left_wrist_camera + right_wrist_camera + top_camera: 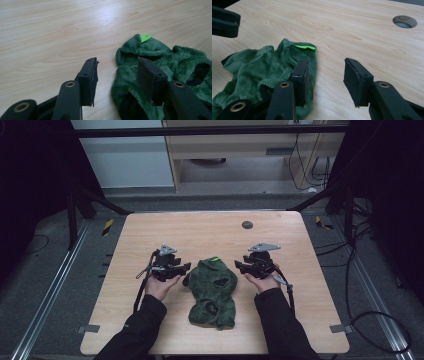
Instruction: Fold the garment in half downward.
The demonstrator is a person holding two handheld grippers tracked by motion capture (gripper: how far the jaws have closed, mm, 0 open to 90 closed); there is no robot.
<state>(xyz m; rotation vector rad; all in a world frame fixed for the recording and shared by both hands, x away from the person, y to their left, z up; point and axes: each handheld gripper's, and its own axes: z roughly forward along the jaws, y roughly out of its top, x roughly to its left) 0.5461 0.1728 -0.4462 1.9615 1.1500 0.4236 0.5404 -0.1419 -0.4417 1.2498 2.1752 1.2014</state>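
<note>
Near edge of the table [150, 330]: two dark sleeves are coming in from the bottom, one hand per gripper.

Between the forearms a green fleece garment [212, 292] is lying crumpled on the wood, at the middle of the table, its bright green tag [214, 259] at the far end.

Left gripper [176, 268] is sitting just beside the garment's left edge, jaws standing apart with nothing pinched; in the left gripper view one jaw is over bare wood, the other over the fleece [160, 62].

Right gripper [244, 266] is sitting just beside the garment's right edge, jaws likewise gaping, gripping nothing; in the right gripper view one jaw is overlapping the fleece [262, 65] by the tag [305, 47].

Farther back, a round hole [247, 225] is showing in the tabletop.
</note>
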